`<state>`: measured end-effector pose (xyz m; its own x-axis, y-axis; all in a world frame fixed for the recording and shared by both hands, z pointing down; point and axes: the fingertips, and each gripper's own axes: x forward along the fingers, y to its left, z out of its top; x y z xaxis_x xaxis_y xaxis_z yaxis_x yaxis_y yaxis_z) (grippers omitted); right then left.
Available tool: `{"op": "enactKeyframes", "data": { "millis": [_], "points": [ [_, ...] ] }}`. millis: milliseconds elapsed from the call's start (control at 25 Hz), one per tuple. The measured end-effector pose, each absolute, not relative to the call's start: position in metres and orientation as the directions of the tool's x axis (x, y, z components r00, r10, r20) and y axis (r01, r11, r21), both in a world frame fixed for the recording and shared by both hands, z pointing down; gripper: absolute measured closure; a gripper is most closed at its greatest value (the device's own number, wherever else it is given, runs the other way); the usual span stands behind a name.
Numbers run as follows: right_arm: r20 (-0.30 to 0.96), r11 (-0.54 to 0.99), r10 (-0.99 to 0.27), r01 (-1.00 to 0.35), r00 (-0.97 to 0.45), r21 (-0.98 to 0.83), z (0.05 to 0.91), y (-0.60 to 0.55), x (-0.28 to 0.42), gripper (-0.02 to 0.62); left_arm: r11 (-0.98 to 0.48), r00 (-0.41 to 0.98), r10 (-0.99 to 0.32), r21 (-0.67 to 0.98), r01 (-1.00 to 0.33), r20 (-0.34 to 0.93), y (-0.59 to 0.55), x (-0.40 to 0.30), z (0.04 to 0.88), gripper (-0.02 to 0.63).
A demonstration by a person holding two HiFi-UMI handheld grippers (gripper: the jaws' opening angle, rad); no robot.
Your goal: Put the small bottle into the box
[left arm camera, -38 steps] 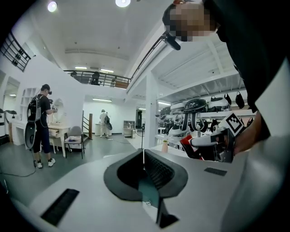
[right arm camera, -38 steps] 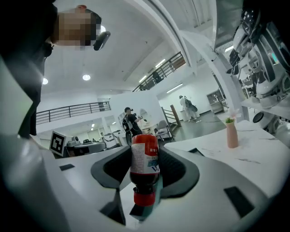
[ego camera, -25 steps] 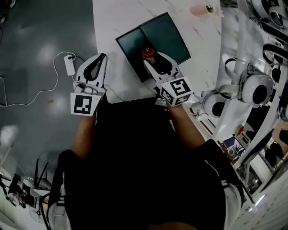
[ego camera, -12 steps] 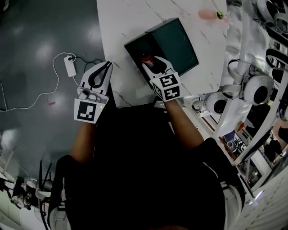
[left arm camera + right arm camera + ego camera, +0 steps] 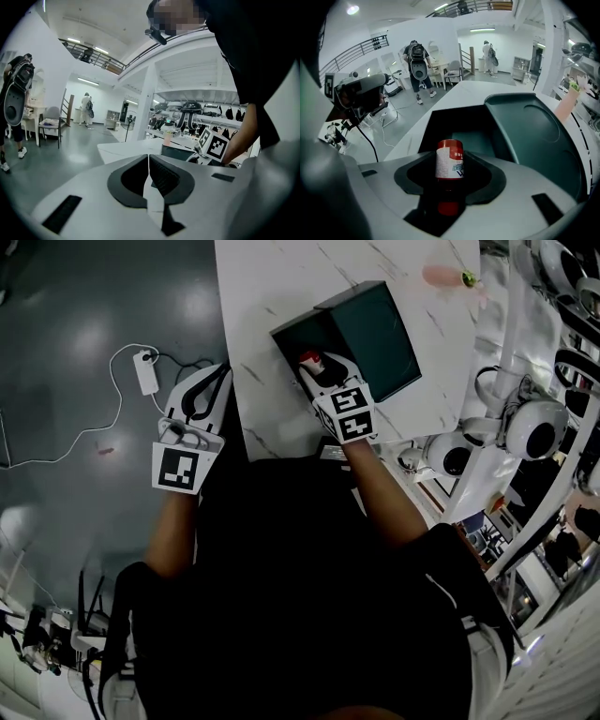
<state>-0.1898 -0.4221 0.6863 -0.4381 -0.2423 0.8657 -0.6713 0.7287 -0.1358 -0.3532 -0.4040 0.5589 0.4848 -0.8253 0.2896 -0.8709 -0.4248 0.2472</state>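
Right gripper (image 5: 317, 369) is pinching the small bottle (image 5: 309, 358), 2 jaws pressing on its body from either side. In the right gripper view the gripper (image 5: 450, 165) is holding the bottle (image 5: 449, 158) upright, with the red cap up, the white label facing the camera and the red base low between the jaws.

The bottle is sitting over the near end of the box (image 5: 292, 332), above its open dark compartment. Cannot tell if it is touching the box floor. The box (image 5: 436, 123) is lying open on the white marble table (image 5: 281, 277), and its dark green lid (image 5: 380, 329) is lying flat just beside the compartment, on the right. Right gripper view is showing the lid (image 5: 534, 126) with round recesses in it.

Left gripper (image 5: 221, 373) is hanging just beside the table's left edge, over the grey floor (image 5: 75, 334), well apart from the box. In the left gripper view the left gripper (image 5: 149, 159) is showing its jaws pressed together with nothing between them.

A pink cup (image 5: 441, 276) is standing at the far right of the table, apart from the box. A white adapter with its cable (image 5: 143, 371) is lying on the floor left of the left gripper.
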Motion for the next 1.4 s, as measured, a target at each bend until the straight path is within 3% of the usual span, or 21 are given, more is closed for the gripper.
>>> {"op": "enactKeyframes", "data": {
  "millis": [400, 600, 680, 880, 1240, 1400],
  "points": [
    [0.864, 0.734, -0.236, -0.664, -0.445, -0.141, 0.686, -0.426, -0.191, 0.387, -0.413, 0.475, -0.839, 0.257, -0.874, 0.264, -0.400, -0.360, 0.559, 0.584],
    [0.774, 0.715, -0.327, -0.678, -0.542, -0.173, 0.631, -0.445, -0.199, 0.388, -0.426, 0.492, -0.839, 0.284, -0.859, 0.231, -0.401, -0.362, 0.554, 0.584],
    [0.713, 0.717, -0.377, -0.673, -0.591, -0.179, 0.596, -0.450, -0.205, 0.407, -0.435, 0.492, -0.843, 0.263, -0.861, 0.218, -0.402, -0.363, 0.547, 0.584],
    [0.513, 0.739, -0.515, -0.659, -0.687, -0.141, 0.503, -0.459, -0.197, 0.534, -0.430, 0.461, -0.876, 0.199, -0.880, 0.145, -0.406, -0.359, 0.504, 0.584],
    [0.010, 0.800, -0.597, -0.596, -0.802, -0.072, 0.327, -0.423, -0.136, 0.558, -0.382, 0.384, -0.923, 0.110, -0.918, -0.004, -0.356, -0.326, 0.389, 0.584],
    [-0.141, 0.799, -0.601, -0.597, -0.787, -0.074, 0.288, -0.395, -0.091, 0.561, -0.358, 0.354, -0.933, 0.069, -0.931, -0.068, -0.325, -0.309, 0.358, 0.584]
  ]
}}
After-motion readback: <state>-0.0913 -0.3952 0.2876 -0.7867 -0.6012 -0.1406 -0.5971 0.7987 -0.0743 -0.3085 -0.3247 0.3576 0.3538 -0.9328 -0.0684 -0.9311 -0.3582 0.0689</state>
